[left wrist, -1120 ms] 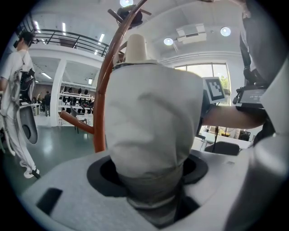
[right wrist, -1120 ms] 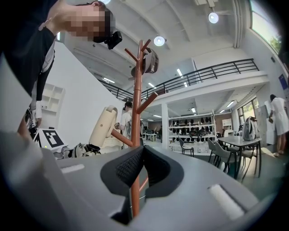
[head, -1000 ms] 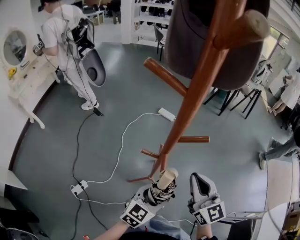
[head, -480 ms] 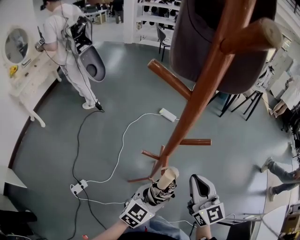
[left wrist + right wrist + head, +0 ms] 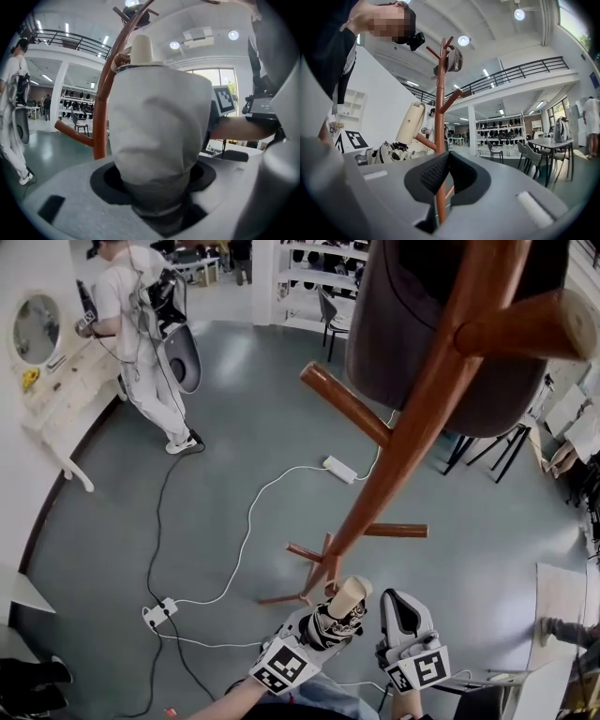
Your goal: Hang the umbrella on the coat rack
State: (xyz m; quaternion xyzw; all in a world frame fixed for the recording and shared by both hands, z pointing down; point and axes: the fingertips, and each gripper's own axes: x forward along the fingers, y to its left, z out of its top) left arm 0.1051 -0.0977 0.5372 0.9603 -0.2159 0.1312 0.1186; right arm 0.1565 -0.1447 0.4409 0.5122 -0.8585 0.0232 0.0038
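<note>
Nearest, at the bottom of the head view, the left hand-held gripper (image 5: 328,624) is clenched on a folded umbrella (image 5: 343,606). Its own view shows pale grey fabric bunched between the jaws, with a cream handle sticking out beyond them. The umbrella is held in the air in front of the person, close to the lower part of a coat rack (image 5: 403,437) and not yet hung on it.

Just to the right, the right hand-held gripper (image 5: 398,604) has its black pads pressed together at the tips and grasps nothing. The two grippers are near each other but apart.

The coat rack is a brown wooden pole that rises from splayed feet on the floor (image 5: 234,427) and leans up toward the top right of the head view. Short wooden pegs (image 5: 342,404) stick out from it at several heights. A dark grey item (image 5: 412,334) hangs near the top; what it is cannot be told.

The floor is grey-green. A white cable (image 5: 246,521) curls across it between a power strip (image 5: 159,613) at near left and another (image 5: 339,468) farther off.

At far left a person (image 5: 141,324) in white clothes stands beside a white desk (image 5: 66,399) with a round mirror (image 5: 36,329). Shelves (image 5: 309,268) stand at the far end of the room, and dark chairs (image 5: 487,442) stand at the right.
</note>
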